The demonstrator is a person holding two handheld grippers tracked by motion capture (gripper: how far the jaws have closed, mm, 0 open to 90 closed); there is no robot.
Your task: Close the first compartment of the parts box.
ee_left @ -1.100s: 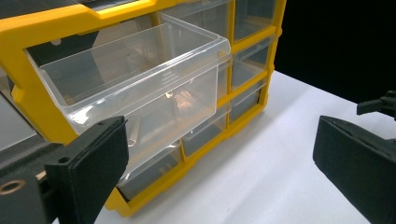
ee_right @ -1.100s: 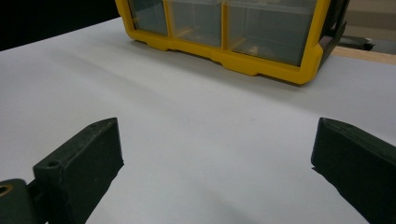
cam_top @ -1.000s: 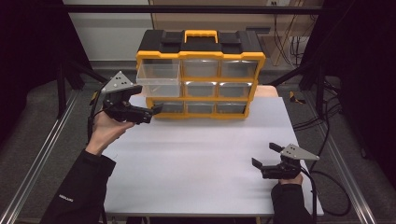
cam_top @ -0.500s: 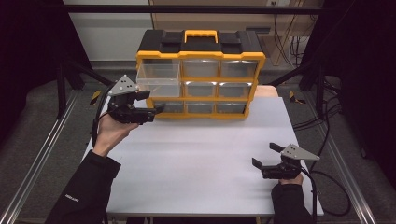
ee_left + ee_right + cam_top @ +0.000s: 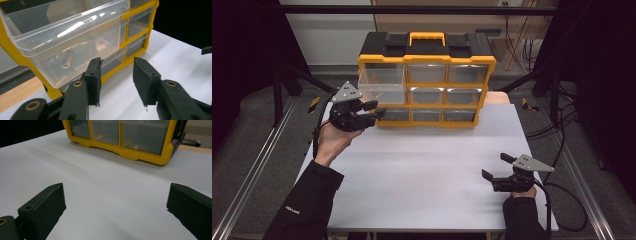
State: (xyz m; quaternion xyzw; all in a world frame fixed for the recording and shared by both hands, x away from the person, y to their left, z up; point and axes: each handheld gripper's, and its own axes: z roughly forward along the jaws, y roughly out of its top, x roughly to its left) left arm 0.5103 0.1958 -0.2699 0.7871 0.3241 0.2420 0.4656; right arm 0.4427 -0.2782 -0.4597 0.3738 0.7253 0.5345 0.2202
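Organizer (image 5: 427, 85) sits at the far edge of the table (image 5: 432, 180): yellow frame, black top with a yellow handle, three by three grid of clear drawers.

Top-left drawer (image 5: 381, 86) is pulled out toward the person, sticking well past the frame. Other eight look pushed in.

Contents: left gripper view shows a small metal hex part (image 5: 67, 59) lying on the floor of the open drawer (image 5: 72, 40), near its front wall. A faint brownish smudge further back behind the plastic; can't tell what it is or which drawer it belongs to. Remaining drawers are too dim or glared to read in any view.

Left gripper (image 5: 376, 110): held up at the organizer's left front corner, just below and in front of the open drawer. Jaws have just been closing, now a moderate gap, nothing between them. In its own view the gripper (image 5: 117, 75) has white tabletop showing through the gap; the left jaw tip overlaps the drawer's lower front corner in the picture, contact can't be confirmed. Not gripping anything.

Right gripper (image 5: 497, 167): low over the table's near right, well apart from the organizer. In its own view the gripper (image 5: 115, 202) stands wide apart over bare tabletop, empty, with the organizer's bottom row (image 5: 120, 137) ahead.
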